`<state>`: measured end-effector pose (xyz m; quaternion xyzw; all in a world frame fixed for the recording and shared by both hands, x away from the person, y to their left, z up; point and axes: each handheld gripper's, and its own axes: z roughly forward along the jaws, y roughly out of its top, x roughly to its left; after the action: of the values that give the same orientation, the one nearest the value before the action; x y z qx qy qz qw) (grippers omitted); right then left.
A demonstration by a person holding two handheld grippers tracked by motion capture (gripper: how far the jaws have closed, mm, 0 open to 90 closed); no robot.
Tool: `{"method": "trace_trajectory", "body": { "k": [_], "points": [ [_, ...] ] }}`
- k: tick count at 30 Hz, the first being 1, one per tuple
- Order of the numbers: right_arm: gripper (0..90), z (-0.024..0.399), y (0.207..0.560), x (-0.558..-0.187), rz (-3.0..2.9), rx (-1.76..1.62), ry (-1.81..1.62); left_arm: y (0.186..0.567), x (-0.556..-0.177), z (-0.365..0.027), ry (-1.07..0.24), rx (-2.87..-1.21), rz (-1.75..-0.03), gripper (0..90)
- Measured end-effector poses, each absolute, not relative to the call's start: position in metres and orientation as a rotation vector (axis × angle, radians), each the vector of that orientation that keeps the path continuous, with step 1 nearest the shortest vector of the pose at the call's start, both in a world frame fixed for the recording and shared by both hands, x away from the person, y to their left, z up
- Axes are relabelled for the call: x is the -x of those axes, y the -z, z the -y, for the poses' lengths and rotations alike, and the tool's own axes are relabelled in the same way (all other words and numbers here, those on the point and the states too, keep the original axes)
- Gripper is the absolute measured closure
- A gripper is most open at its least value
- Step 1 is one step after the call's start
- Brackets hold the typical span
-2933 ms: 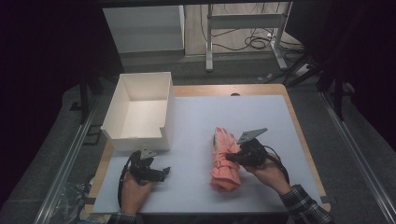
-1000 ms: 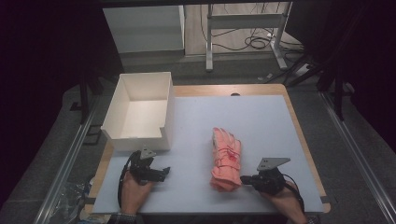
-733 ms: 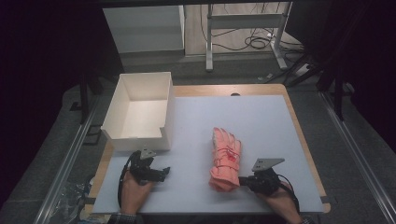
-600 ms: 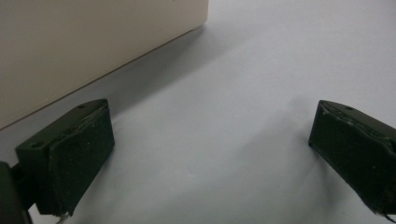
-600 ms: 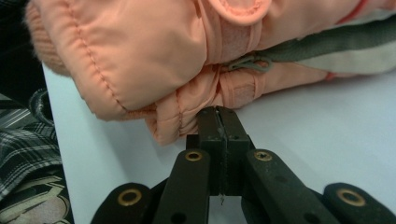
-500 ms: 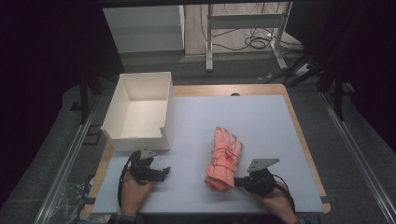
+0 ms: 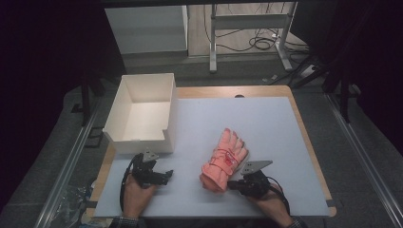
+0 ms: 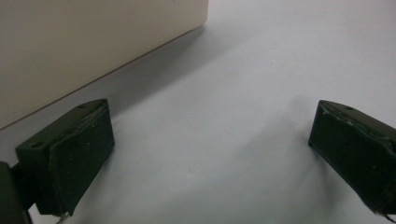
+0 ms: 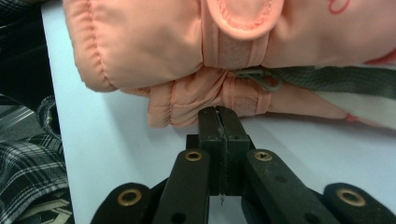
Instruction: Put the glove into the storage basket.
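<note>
Glove [image 7: 224,159] lies on the worktop [image 7: 266,118], its cuff just in front of the right hand-held gripper [image 9: 218,112], whose jaws are pressed together, tips at the cuff's edge, gripping nothing visible.

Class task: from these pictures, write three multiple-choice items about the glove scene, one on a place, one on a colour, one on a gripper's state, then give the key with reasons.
1. Where does the white box stand on the table?
A. far left
B. far right
C. near middle

2. What colour are the gloves?
A. blue
B. salmon pink
C. green

3. How do the left gripper jaws stand?
A. shut on a glove
B. shut on nothing
C. open

Key: 1 A, the high view shows it at the left edge. 2 B, the fabric is pink in the right gripper view. 3 C, bare mat lies between them.
</note>
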<state>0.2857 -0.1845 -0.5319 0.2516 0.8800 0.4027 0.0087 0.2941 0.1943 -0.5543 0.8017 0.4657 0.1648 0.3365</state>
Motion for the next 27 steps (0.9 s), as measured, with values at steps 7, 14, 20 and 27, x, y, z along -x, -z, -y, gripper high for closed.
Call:
{"method": "trace_trajectory", "body": {
  "k": [7,14,20,27],
  "points": [
    [89.3,0.168,0.533,-0.289,-2.758,-0.755,-1.251,0.554,-0.294,-0.194,-0.429,-2.090,-1.214,0.2],
    [89.3,0.163,0.533,-0.289,-2.762,-0.742,-1.229,0.554,-0.294,-0.194,-0.429,-2.090,-1.215,0.2],
    [89.0,0.175,0.529,-0.289,-2.732,-0.755,-1.230,0.554,-0.294,-0.194,-0.426,-2.093,-1.216,0.3],
    [84.7,0.199,0.524,-0.291,-2.662,-0.805,-1.208,0.554,-0.295,-0.194,-0.422,-2.097,-1.217,0.3]
  ]
}}
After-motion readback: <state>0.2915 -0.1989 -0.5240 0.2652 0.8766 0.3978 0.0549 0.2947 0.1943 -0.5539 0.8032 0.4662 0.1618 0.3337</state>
